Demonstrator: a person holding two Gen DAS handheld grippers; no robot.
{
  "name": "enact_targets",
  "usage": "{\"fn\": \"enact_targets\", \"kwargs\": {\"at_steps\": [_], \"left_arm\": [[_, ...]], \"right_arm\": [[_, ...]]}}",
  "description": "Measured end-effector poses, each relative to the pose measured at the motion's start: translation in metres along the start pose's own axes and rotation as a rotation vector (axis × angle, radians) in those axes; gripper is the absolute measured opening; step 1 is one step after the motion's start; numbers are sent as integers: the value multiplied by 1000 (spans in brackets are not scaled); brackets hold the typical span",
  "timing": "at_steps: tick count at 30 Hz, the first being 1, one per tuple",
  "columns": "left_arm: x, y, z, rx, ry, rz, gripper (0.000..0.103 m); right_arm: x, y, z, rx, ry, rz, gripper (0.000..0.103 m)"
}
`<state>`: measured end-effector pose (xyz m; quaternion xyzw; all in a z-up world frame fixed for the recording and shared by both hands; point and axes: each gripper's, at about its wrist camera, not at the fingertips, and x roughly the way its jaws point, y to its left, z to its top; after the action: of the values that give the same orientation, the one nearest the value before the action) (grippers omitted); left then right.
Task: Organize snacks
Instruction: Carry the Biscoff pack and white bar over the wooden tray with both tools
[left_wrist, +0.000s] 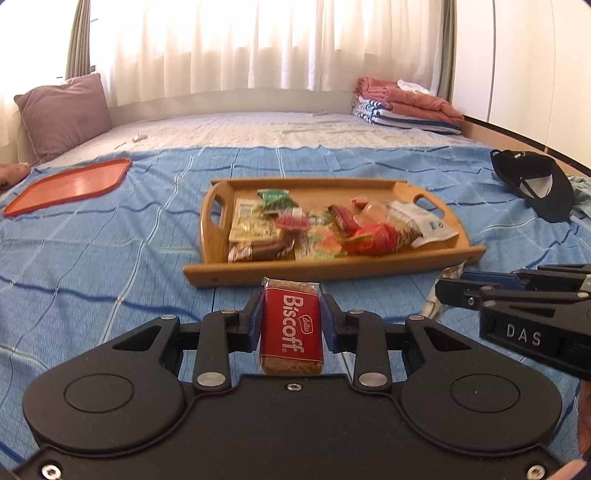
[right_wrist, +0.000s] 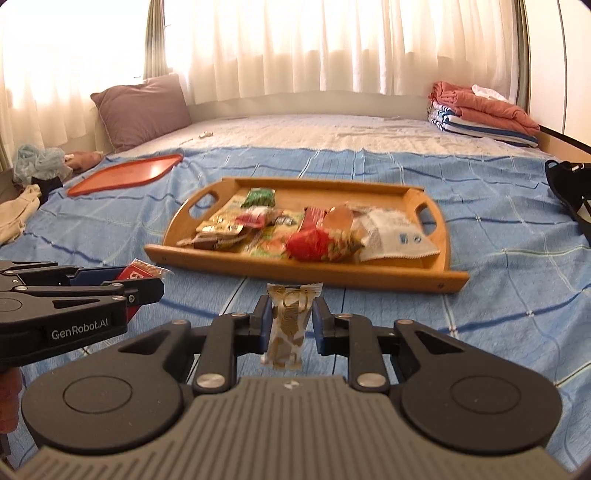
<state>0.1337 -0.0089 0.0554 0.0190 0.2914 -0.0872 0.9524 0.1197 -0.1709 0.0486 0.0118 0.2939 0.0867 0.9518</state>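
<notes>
Sheer white curtains glow behind a bed (left_wrist: 110, 236) spread with a blue checked cover, and on that cover, ahead of both tools, lies a wooden tray (left_wrist: 436, 254) heaped with mixed snack packets.

By the look of it, the step in hand is carrying: each tool has a snack and both point toward the tray. The left tool (left_wrist: 291, 314) is clenched on a red Biscoff biscuit pack (left_wrist: 291, 328), which stands upright between its blue pads, its far end just short of the tray's near rim. The right tool (right_wrist: 290, 317) is clenched on a narrow gold-and-white wrapped bar (right_wrist: 288, 325), also upright in the grip, with the tray just beyond it and slightly to its right. The two tools sit side by side, near each other but apart.

Off to the left of the left tool, farther away, lies an orange lid (left_wrist: 70, 184), flat on the cover. Whether the snacks belong in the tray or elsewhere cannot be told.

If the tray is the goal, the next move calls for bringing each pack forward over the near rim, lowering it onto a bare patch of wood rather than the heap, then letting go. The left side of the tray floor looks freest.
</notes>
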Motion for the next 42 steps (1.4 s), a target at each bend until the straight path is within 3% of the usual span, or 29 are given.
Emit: {"fn": "enact_targets", "kwargs": {"at_steps": [1,6,10,12,13,19,23,24,25,33,42], "left_arm": [[0,-1,3,3,-4,-2,31],[-1,-1,13,-7,-18,-7,31],[-3,-1,6,3,-7,-14,31],[-1,0,0,1,10,-11,31],[1,1,-3,-1,18,-9,31],[5,4,-8,-6,26,4,31],[8,6,-6,-6,25,8,31],[9,6,-5,-7,25,8,31],[10,7,-5,-6,25,9,31],[22,9,4,-7,24,3,31],[35,7,30,-10,0,-8,31]], "right_arm": [[0,-2,3,2,-2,2,21],[0,-9,16,7,-15,-3,21],[3,-12,8,23,27,31,26],[9,-11,-4,19,61,46,50],[13,-9,-10,11,71,40,56],[38,-2,-19,26,105,30,72],[63,4,-13,11,139,14,72],[70,5,-11,8,158,11,59],[75,6,-11,9,173,11,38],[53,10,-1,-29,113,20,35],[29,-3,33,-21,14,26,34]]}}
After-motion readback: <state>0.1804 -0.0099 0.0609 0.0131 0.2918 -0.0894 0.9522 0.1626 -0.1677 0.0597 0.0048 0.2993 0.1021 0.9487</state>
